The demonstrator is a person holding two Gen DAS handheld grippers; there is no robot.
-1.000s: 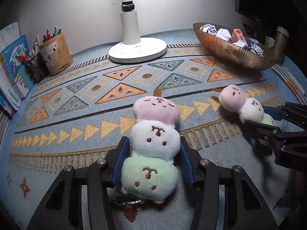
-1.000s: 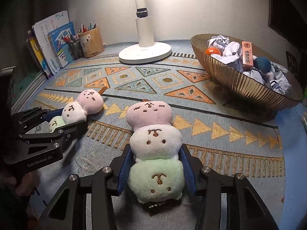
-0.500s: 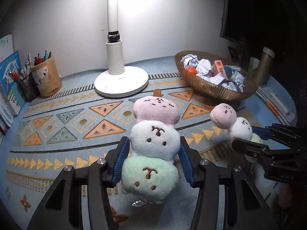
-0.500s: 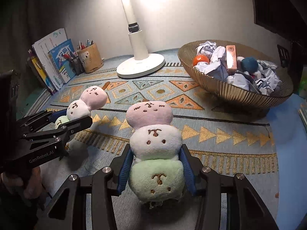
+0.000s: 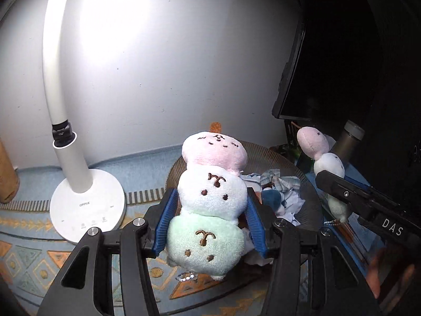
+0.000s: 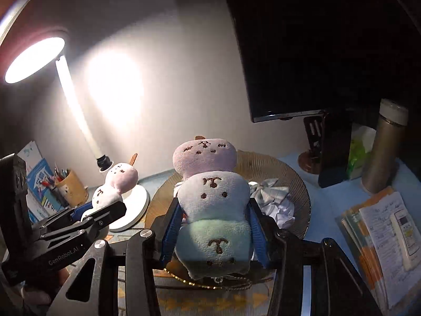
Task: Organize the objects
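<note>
Each gripper holds a three-ball plush toy, pink on top, white in the middle, green at the bottom. My left gripper (image 5: 210, 216) is shut on one plush toy (image 5: 211, 194), held in the air in front of the gold ribbed bowl (image 5: 310, 184). My right gripper (image 6: 214, 233) is shut on the other plush toy (image 6: 213, 202), held above the same bowl (image 6: 300, 187). Each gripper with its toy also shows in the other view: the right one (image 5: 319, 163) and the left one (image 6: 115, 187). The bowl holds crumpled paper (image 6: 273, 194) and a blue ball (image 5: 272, 197).
A white desk lamp (image 5: 84, 205) stands left of the bowl on the patterned mat (image 5: 23, 258). A dark monitor (image 6: 315, 52) hangs behind. A metal flask (image 6: 384, 147), papers with a remote (image 6: 402, 234), a pen holder (image 6: 71, 187) and books (image 6: 39, 181) stand around.
Both grippers rose from the mat with their plush toys and moved toward the gold bowl. The views tilted up, so the wall and monitor now fill the upper part.
</note>
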